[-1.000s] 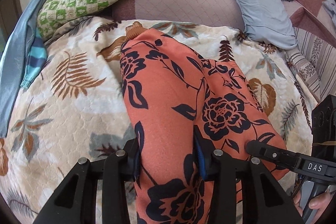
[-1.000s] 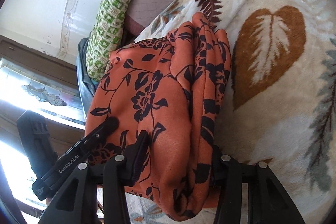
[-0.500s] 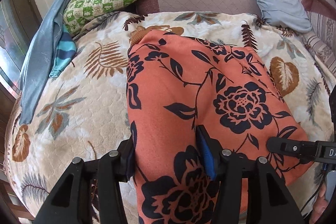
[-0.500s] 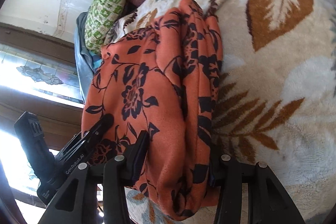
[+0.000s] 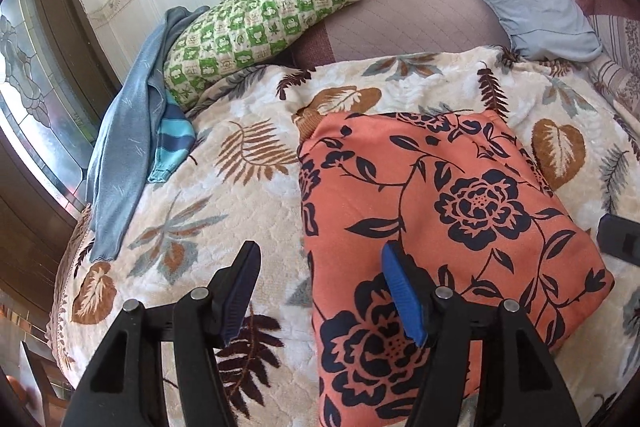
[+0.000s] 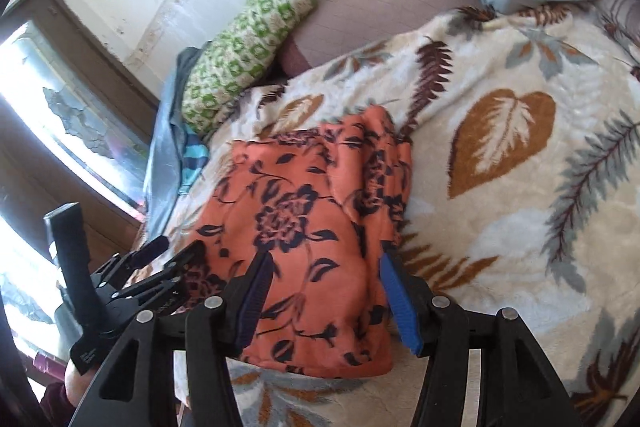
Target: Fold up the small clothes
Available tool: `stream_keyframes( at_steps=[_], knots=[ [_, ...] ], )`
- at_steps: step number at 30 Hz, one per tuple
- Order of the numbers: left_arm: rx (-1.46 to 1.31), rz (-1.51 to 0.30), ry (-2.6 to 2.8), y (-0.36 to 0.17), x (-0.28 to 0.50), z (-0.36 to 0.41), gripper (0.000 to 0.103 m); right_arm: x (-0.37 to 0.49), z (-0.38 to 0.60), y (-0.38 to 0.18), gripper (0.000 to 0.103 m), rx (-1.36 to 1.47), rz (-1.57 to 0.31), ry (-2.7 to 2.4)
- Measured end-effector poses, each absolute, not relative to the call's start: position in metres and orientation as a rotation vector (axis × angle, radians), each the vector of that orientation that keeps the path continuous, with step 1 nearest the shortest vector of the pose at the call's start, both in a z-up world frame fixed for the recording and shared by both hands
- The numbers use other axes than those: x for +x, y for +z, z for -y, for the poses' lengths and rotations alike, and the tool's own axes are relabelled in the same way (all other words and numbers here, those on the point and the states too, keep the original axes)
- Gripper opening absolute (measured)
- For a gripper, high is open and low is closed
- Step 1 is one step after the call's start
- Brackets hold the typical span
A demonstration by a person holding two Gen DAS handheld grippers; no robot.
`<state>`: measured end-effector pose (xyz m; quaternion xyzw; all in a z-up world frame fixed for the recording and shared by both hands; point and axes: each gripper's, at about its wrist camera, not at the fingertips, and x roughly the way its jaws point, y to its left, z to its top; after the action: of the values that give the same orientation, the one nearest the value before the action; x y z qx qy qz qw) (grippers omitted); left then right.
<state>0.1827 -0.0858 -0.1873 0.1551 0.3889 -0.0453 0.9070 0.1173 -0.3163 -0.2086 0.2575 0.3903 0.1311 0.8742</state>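
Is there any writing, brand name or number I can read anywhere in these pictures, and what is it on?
None can be read.
White label on the left gripper, seen in the right wrist view: too small and blurred to read.
Green checked pillow: its squares hold small pictures, and whether any holds letters is too small to tell.
Orange floral garment and leaf-print blanket: patterns only, no words.
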Motion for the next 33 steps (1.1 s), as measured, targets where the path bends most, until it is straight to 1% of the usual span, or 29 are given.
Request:
stream_keyframes(
  at_steps=[7,9,14,17,20,22,24,28,31,33],
  knots=[
    [0.333,-0.774,-0.078,-0.183,0.167,0.069,0.064,0.123,0.278,-0.235,0.059,0.480,-0.933,0.251],
    [0.327,-0.784,-0.075,-0.187,0.166,0.063,0.064,0.122,0.280,-0.245,0.058,0.477,-0.962,0.210],
    [0.314,-0.816,-0.062,-0.205,0.165,0.050,0.064,0.123,0.275,-0.255,0.058,0.420,-0.988,0.170],
    [0.348,-0.860,-0.033,-0.225,0.172,0.046,0.065,0.123,0.270,-0.258,0.058,0.376,-0.998,0.167],
    [0.361,-0.903,-0.004,-0.245,0.178,0.040,0.065,0.126,0.275,-0.260,0.058,0.399,-1.005,0.185],
    [0.333,-0.996,-0.010,-0.260,0.186,0.032,0.065,0.128,0.282,-0.262,0.058,0.445,-1.007,0.203],
    [0.254,-0.997,-0.019,-0.253,0.189,0.021,0.065,0.130,0.290,-0.262,0.058,0.502,-1.013,0.220],
    [0.249,-0.867,-0.028,-0.214,0.193,0.020,0.065,0.131,0.311,-0.258,0.058,0.669,-0.996,0.256],
    [0.196,-0.832,-0.070,-0.186,0.213,0.030,0.066,0.130,0.326,-0.248,0.058,0.777,-0.917,0.299],
    [0.211,-0.836,-0.094,-0.179,0.228,0.051,0.066,0.129,0.335,-0.240,0.058,0.838,-0.848,0.317]
  ],
)
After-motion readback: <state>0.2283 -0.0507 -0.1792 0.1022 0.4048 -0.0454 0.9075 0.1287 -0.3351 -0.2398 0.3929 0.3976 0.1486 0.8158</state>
